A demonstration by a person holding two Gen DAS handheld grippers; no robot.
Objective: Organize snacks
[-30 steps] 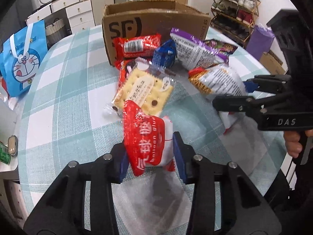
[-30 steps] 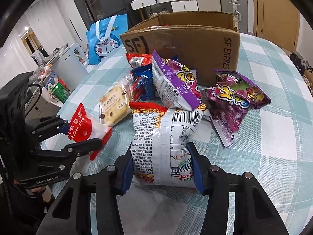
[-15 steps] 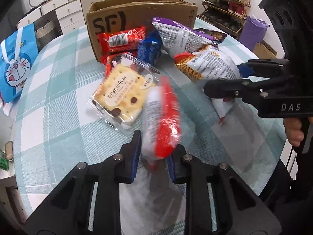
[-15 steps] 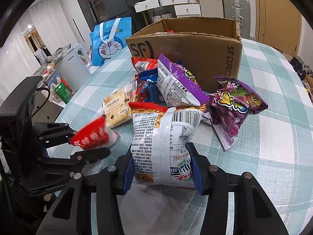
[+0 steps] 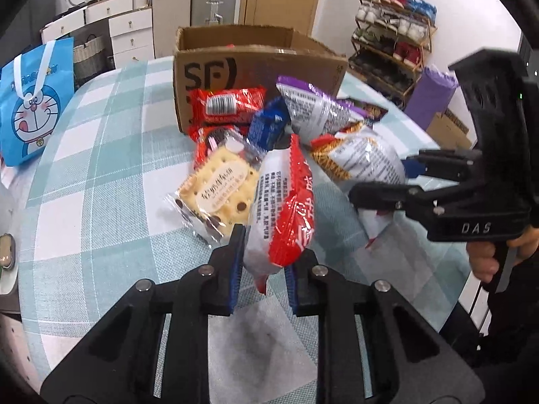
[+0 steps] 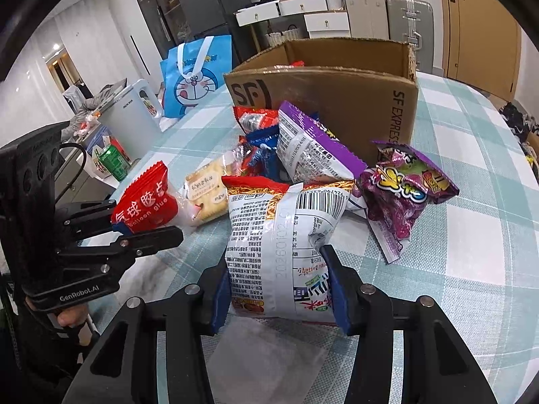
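Red-white balloon-glue packet (image 5: pixel 283 202) is pinched low by left tongs (image 5: pixel 262 269), noodle bag (image 6: pixel 286 235) clamped by right tongs (image 6: pixel 276 296), both above table (image 5: pixel 101 202) nr SF box (image 5: pixel 235 64). Slippery film, packet could be dropped.

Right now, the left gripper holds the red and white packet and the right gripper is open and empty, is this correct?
Not quite. The left gripper does hold the red and white packet, but the right gripper is shut on the noodle bag, as the right wrist view shows.
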